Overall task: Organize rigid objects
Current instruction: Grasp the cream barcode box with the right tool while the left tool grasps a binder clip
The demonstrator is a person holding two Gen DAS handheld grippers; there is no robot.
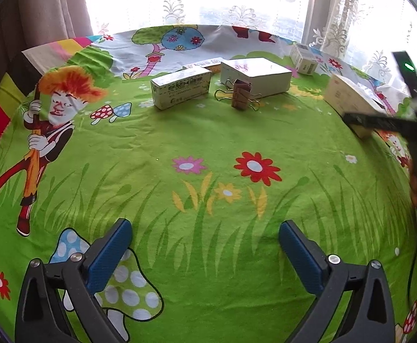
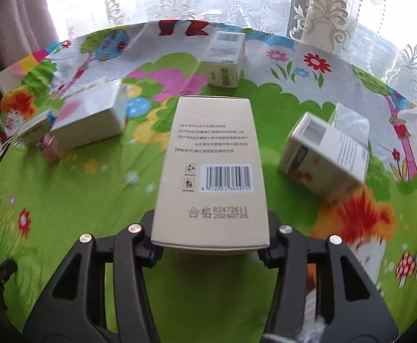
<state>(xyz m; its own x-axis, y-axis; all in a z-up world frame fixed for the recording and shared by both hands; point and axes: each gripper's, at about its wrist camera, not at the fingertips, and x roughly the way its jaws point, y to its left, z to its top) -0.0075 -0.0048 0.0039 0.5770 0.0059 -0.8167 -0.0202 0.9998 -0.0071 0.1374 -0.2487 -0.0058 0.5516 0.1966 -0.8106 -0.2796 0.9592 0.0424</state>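
A beige box with a barcode (image 2: 211, 171) lies flat on the cartoon tablecloth (image 2: 65, 214). My right gripper (image 2: 210, 253) has its jaws against both long sides of the box's near end, and the pads are hidden under its edges. In the left wrist view the same beige box (image 1: 348, 97) sits at the right, with a dark finger (image 1: 374, 122) of the right gripper along its side. My left gripper (image 1: 205, 245) hangs open over bare cloth, its blue pads (image 1: 108, 257) wide apart with nothing between them.
Ahead of the left gripper stand a green-and-white box (image 1: 180, 91), a larger white box (image 1: 255, 75) and copper binder clips (image 1: 241, 95). A small box (image 2: 225, 60) stands at the back. A tilted box (image 2: 322, 157) leans at the right. Curtains and a window lie beyond the table's edge.
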